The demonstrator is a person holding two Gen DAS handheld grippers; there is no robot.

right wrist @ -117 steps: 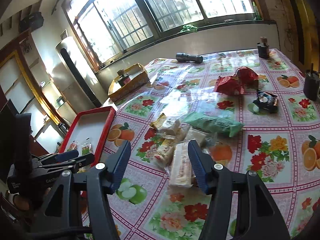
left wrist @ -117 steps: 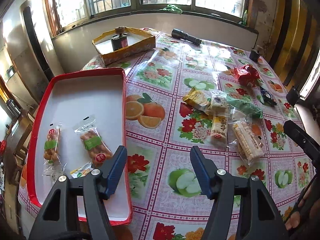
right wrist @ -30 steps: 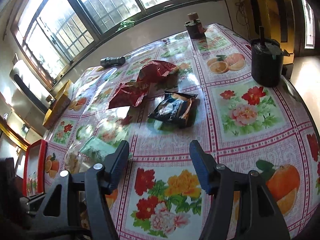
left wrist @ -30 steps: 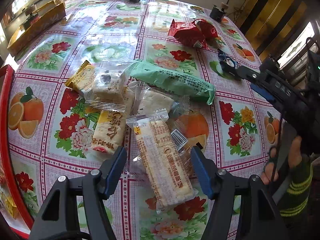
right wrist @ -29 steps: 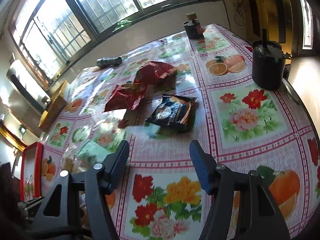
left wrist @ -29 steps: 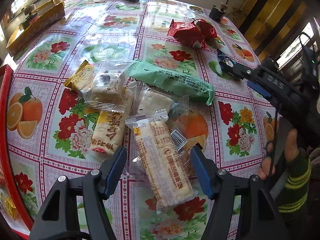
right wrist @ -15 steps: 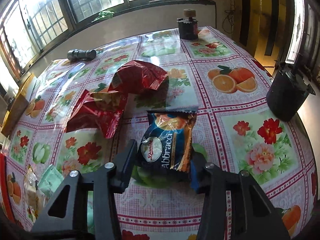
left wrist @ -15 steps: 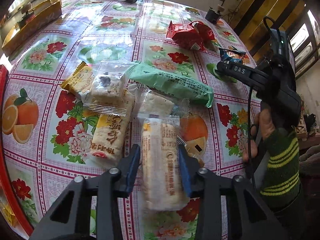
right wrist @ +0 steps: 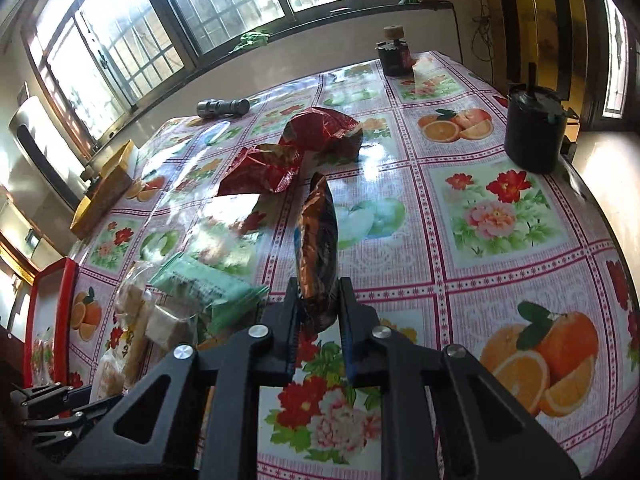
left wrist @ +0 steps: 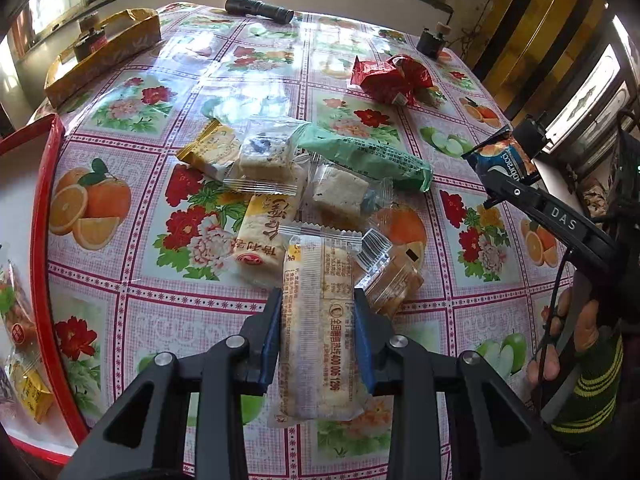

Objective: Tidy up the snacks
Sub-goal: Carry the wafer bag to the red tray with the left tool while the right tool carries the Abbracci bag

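Note:
My left gripper [left wrist: 318,312] is shut on a long clear-wrapped rice cracker bar [left wrist: 318,320] and holds it just above the flowered tablecloth. Beyond it lies a pile of wrapped snacks [left wrist: 272,168] with a green packet [left wrist: 364,152]. My right gripper [right wrist: 318,296] is shut on a dark blue and orange snack bag [right wrist: 318,236], held edge-on above the table; the bag also shows in the left wrist view [left wrist: 502,158]. A red tray [left wrist: 42,240] with several snacks in it lies at the left.
Two red foil bags [right wrist: 296,152] lie mid-table. A flashlight [left wrist: 258,7], a yellow box [left wrist: 104,52], a small dark jar [right wrist: 394,54] and a black pot [right wrist: 534,136] stand near the table's edges.
Both grippers, open a second ago, closed on their snacks and lifted them: the left holds the cracker bar, the right holds the blue bag turned on edge.

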